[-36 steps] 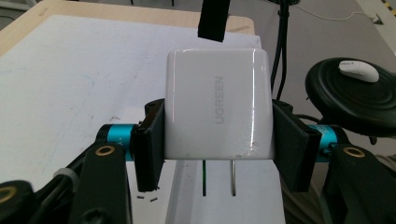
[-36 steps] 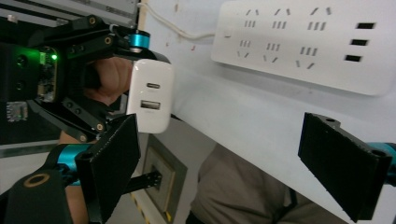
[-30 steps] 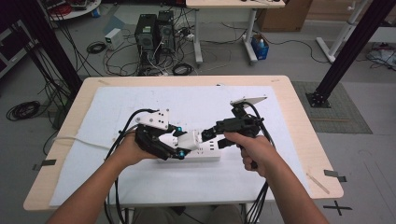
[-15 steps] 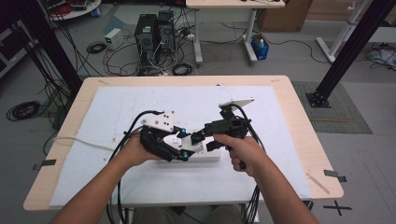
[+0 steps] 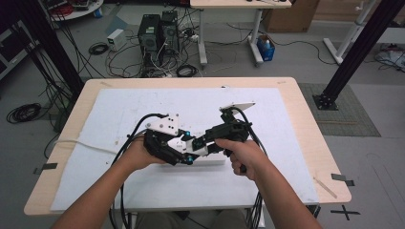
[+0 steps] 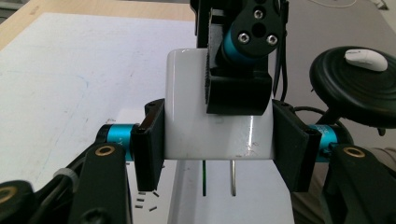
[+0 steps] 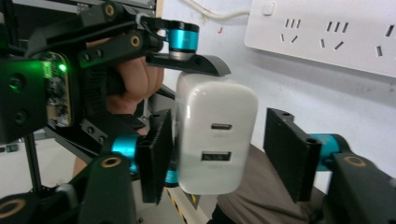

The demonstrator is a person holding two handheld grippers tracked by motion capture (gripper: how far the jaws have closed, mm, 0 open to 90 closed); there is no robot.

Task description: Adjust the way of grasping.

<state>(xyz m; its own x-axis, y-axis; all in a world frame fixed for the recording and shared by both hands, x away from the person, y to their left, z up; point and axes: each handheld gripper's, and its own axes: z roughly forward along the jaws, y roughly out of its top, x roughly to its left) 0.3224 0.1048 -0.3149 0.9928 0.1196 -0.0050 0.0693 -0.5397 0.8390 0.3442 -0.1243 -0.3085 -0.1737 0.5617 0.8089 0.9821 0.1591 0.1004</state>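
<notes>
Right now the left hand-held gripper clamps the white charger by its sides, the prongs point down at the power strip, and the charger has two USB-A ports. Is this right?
Not quite. The right gripper view shows the white charger with one USB-C port above one USB-A port. The rest holds: the left hand-held gripper clamps its sides, prongs toward the power strip.

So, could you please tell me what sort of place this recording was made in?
Most likely a lab or workshop. Desktop computer towers sit on the floor among loose cables, black frame struts stand around the wooden table, and the left claw grips a white charger.
</notes>
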